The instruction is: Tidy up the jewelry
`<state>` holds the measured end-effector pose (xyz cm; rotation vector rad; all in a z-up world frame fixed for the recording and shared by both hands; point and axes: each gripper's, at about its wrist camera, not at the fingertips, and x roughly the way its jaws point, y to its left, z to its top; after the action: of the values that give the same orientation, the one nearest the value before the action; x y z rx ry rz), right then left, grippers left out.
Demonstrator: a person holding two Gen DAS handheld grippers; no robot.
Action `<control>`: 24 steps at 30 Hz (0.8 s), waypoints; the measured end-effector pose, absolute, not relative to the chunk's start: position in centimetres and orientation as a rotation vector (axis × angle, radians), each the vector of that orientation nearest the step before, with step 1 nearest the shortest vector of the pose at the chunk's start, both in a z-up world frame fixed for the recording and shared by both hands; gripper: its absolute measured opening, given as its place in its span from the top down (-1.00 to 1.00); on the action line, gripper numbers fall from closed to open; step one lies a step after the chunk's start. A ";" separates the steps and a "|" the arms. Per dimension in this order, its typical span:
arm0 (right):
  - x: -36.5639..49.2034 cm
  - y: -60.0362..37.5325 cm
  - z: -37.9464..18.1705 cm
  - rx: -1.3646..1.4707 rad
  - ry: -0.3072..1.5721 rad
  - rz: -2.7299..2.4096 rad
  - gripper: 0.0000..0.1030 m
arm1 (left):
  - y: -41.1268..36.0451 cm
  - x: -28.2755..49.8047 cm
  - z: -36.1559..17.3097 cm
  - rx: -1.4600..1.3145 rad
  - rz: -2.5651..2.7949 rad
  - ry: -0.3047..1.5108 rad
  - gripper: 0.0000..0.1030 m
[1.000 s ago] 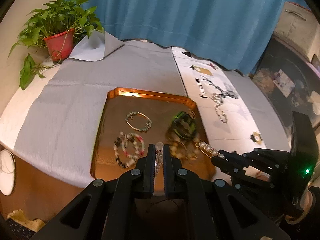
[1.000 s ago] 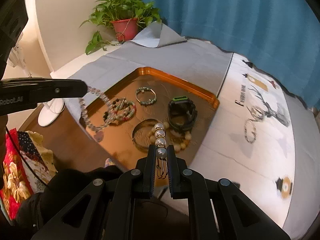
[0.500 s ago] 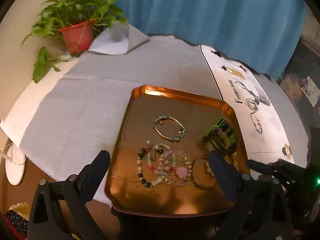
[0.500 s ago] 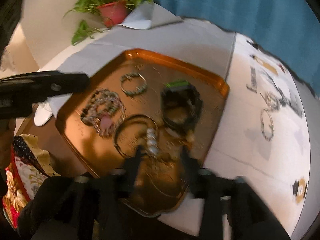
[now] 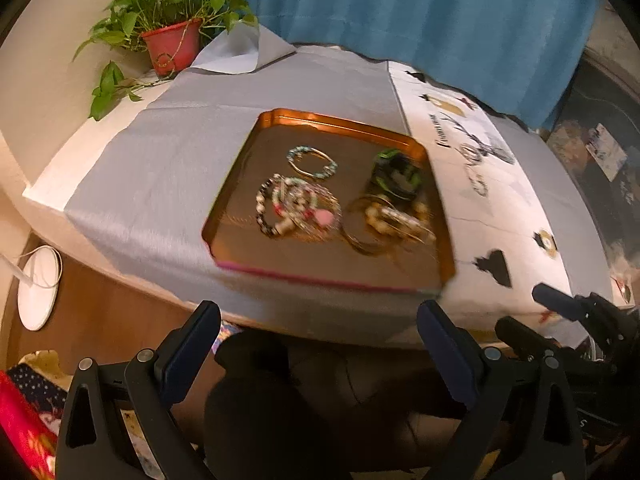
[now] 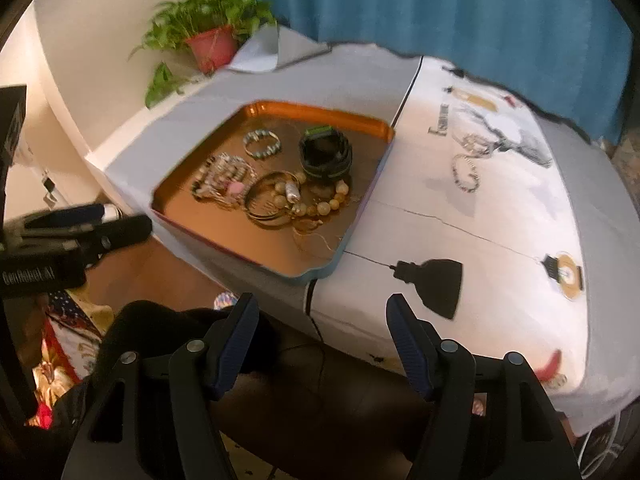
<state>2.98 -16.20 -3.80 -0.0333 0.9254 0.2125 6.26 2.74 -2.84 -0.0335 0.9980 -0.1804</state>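
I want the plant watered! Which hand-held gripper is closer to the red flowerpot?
Left, as far as I can tell. The left hand-held gripper hangs off the table's near edge on the red flowerpot side; the right hand-held gripper is beyond it, further from the pot. Both are far off.

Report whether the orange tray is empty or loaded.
Loaded: the orange tray holds beaded bracelets, a gold bangle and a black band.

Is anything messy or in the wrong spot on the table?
Yes. Two bracelets lie on the white cloth, outside the orange tray where the other jewelry sits. In the tray, the bracelets are heaped and overlapping, and its near corner sticks out past the table edge.
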 end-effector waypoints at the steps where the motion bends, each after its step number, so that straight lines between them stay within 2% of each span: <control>1: 2.3 -16.2 -3.3 -0.035 0.912 0.211 -0.31 | 2.3 5.3 -2.4 -0.020 -0.181 0.995 -0.89; 9: -3.2 -16.8 -0.3 -0.034 0.822 0.193 -0.34 | 0.5 0.2 -0.1 0.034 -0.183 0.955 -0.89; 24: -8.9 -18.0 0.7 -0.032 0.781 0.172 -0.36 | -1.2 -5.2 2.2 0.104 -0.181 0.880 -0.89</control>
<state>-8.91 -18.02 0.71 -0.0319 0.7811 0.1717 -5.20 -1.18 2.19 0.1039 0.8802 -0.1814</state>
